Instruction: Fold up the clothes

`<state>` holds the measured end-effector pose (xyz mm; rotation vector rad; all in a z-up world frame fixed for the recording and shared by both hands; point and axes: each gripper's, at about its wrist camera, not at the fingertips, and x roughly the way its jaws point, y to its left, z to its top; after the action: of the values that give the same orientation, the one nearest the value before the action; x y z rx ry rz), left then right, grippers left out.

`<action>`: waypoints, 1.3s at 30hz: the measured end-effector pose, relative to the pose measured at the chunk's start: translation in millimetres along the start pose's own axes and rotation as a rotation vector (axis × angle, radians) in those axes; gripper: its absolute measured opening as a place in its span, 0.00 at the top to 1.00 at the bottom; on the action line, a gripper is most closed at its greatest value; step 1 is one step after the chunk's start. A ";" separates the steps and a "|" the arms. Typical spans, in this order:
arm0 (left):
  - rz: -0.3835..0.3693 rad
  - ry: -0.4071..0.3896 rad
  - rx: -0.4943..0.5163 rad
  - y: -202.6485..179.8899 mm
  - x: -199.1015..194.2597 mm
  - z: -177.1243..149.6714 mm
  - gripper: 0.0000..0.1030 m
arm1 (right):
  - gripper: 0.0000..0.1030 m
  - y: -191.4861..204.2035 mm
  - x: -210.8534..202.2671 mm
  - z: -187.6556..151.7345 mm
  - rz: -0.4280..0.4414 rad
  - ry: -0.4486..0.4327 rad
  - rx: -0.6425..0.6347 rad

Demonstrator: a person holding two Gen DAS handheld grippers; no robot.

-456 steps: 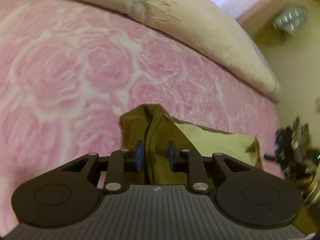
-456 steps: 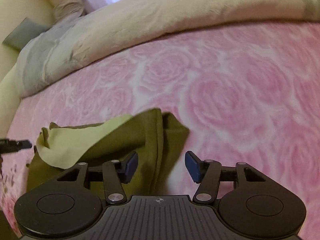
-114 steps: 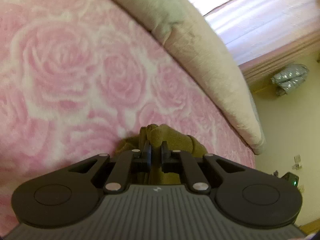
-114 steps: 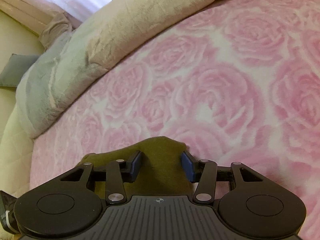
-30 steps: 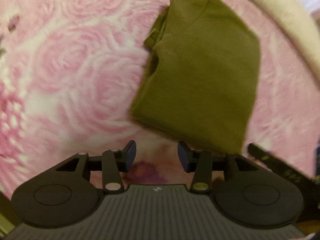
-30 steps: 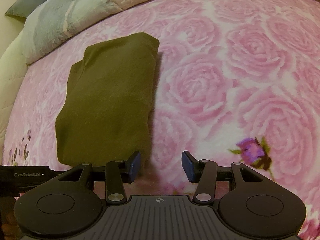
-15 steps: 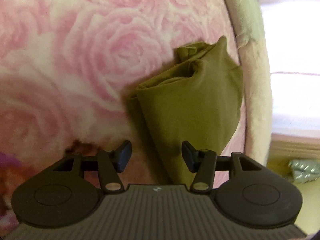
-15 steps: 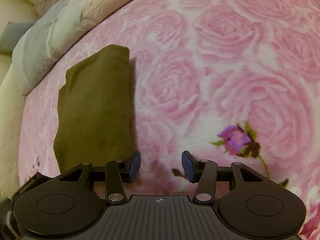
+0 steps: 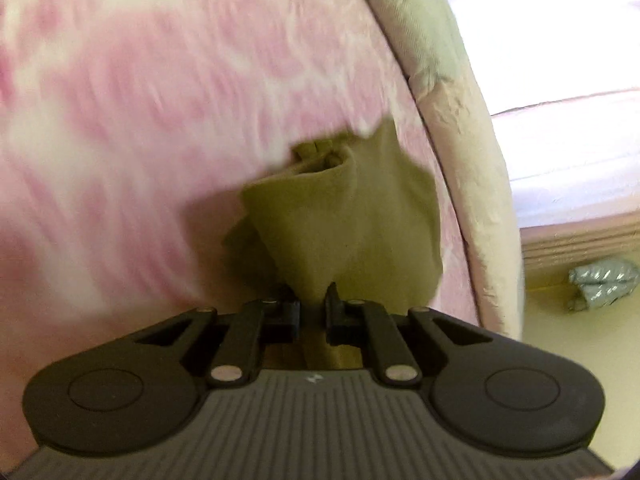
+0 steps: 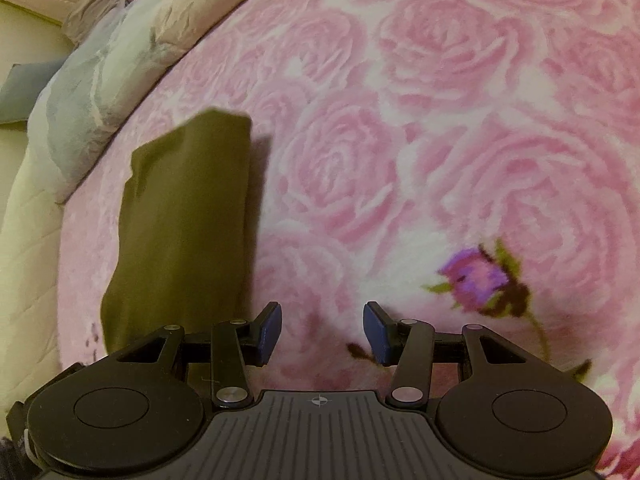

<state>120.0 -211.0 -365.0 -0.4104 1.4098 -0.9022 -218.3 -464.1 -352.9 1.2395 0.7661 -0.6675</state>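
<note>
The bed point(image 10: 460, 120), under a pink rose-print blanket, serves as the folding surface. Its broad flat spread gives the cloth room to lie square. A cream and grey quilt point(image 10: 100, 64) is bunched along the far edge, at about 10 o'clock in the right wrist view, and so lies outside the working area.

The olive garment point(image 10: 184, 224) lies on the blanket at roughly 9 to 10 o'clock in that view, folded into a narrow, thick-looking rectangle with its long side running away from the camera. Judging by that compact shape, most of the folding looks done. What remains is probably a last fold or a move to a resting place.

The left claw point(image 9: 312, 312) has its fingers drawn together and clamped on the near edge of the olive garment point(image 9: 352, 224), at 6 o'clock of the cloth in its own view. The fabric bunches up into a peak from the pinch, which suggests that the edge is being lifted clear of the blanket. Gripping at the edge makes sense, since the rest can then swing or drape over. This view is smeared by motion, so finer detail is uncertain.

The right claw point(image 10: 320, 332) has its fingers apart and empty over bare blanket. It sits just beside the garment's near right corner, free to help, with a printed purple rosebud point(image 10: 480, 280) at its 2 o'clock.
</note>
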 end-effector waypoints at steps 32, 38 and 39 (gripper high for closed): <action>0.002 0.084 0.111 49.3 -35.5 81.4 0.88 | 0.41 59.3 59.6 -48.7 0.327 0.160 0.254; -0.004 0.087 0.165 50.9 -44.5 89.9 0.67 | 0.26 69.1 23.2 -21.1 0.228 0.095 -0.103; -0.005 0.074 0.154 52.1 -45.9 91.3 0.65 | 0.11 68.9 18.7 -13.4 0.219 0.065 -0.129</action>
<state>226.2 -168.2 -357.5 -0.2668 1.3953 -1.0317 -154.4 -437.6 -330.9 1.2101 0.7038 -0.3944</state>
